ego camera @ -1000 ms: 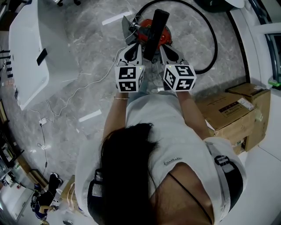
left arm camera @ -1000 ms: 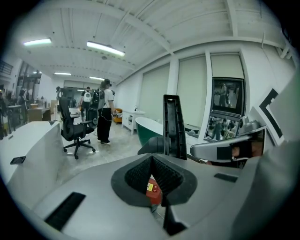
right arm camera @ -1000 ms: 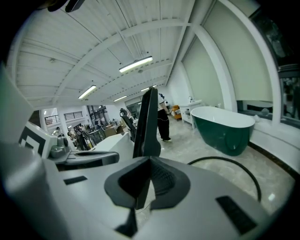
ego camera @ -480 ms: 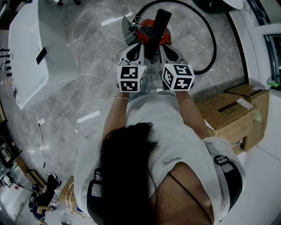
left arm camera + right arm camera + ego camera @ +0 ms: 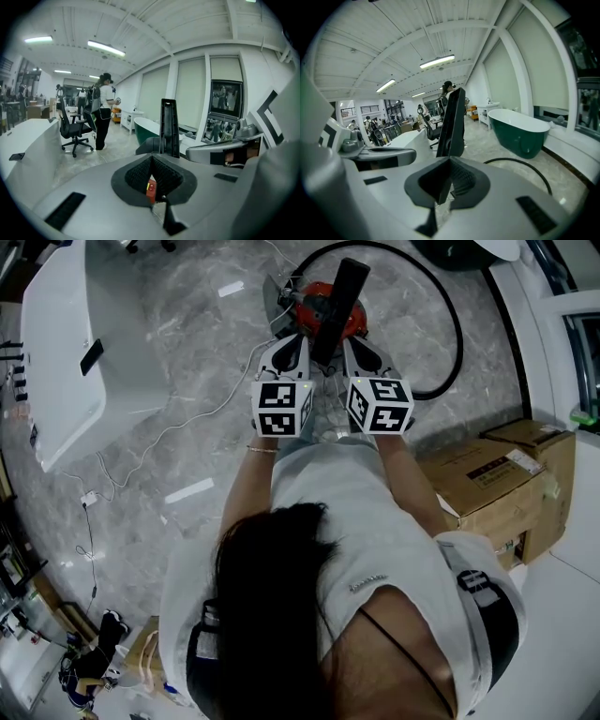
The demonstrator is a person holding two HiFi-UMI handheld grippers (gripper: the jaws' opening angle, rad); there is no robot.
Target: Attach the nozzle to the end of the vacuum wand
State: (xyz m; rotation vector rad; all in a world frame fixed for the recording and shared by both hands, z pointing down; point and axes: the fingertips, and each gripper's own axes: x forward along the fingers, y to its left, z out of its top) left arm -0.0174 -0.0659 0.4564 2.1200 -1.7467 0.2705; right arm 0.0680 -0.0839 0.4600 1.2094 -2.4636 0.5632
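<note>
Nozzle [image 5: 335, 304], black and upright, just ahead between left claw [image 5: 296, 337] and right claw [image 5: 352, 341], both pressed together.

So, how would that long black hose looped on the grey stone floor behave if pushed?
The long black hose lies in a wide curve, so it probably flexes rather than shifting whole. On the glossy grey stone floor it would likely slide easily.

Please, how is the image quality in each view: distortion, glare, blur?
Head view: sharp, evenly lit, pale streaks of glare on the marble floor, edges curved. Left gripper view: strong fisheye, black corners, bright ceiling lamps. Right gripper view: same fisheye, black corners.
</note>
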